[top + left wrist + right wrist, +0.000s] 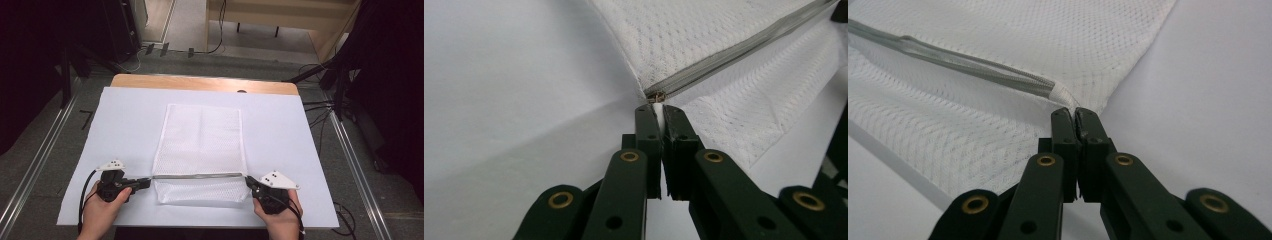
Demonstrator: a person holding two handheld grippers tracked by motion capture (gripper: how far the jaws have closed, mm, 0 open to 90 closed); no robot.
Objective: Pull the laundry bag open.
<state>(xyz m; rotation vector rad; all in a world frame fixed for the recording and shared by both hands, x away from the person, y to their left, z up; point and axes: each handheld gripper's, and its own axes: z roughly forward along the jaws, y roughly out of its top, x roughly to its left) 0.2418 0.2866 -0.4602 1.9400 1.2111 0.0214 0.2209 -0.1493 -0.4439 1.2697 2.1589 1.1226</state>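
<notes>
Fingers, left: my left gripper (pixel 659 111) has its jaws pressed together on a white pull tab at the slider end of the zip (pixel 734 52).
Fingers, right: my right gripper (pixel 1074 114) has its jaws closed tight on the white fabric at the other end of the zip (pixel 973 67), just past where the grey teeth stop.
Hands: my left hand (pixel 102 212) and right hand (pixel 280 217) hold the grippers at the near edge, one at each side of the bag.
Zip: grey, drawn straight between my two grippers (pixel 197 175), running side to side across the bag's near part.
Bag: a white mesh bag (pixel 200 145) lies flat in the middle of the sheet, long side running away from me, with a short strip of mesh nearer me than the zip.
Sheet: pale, covering most of the table (pixel 125 120).
Table: wooden far edge showing beyond the sheet (pixel 200 82).
Beyond: grey floor (pixel 45 150) and black cables (pixel 320 107).
</notes>
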